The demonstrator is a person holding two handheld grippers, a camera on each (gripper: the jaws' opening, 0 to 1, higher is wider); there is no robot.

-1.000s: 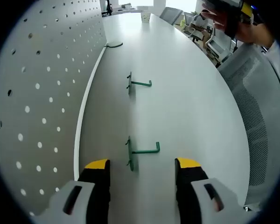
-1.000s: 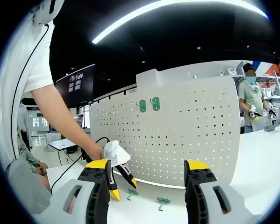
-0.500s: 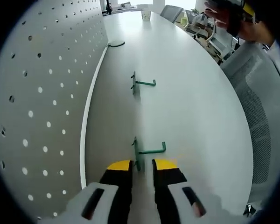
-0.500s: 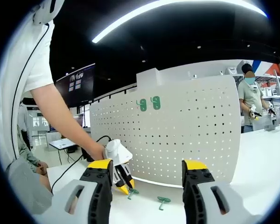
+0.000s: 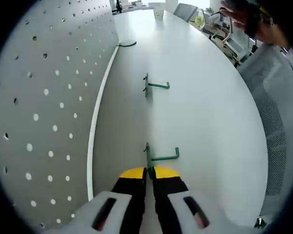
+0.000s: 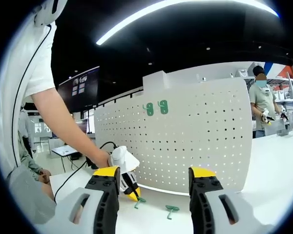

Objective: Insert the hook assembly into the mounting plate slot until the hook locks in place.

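While our left gripper (image 5: 150,171) has its jaws nearly closed on the base plate of the near green hook (image 5: 158,157), that hook lies on the white bench (image 5: 210,122). A second green hook (image 5: 155,86) lies farther ahead. The white pegboard (image 5: 44,107) stands left of these jaws. Our right gripper (image 6: 154,171) holds its jaws wide apart, empty, facing the pegboard, with two green hooks mounted high on it (image 6: 156,107).

No readable text or labels

mesh chair (image 5: 276,112), black cable (image 5: 127,44), ceiling light strip (image 6: 176,10)
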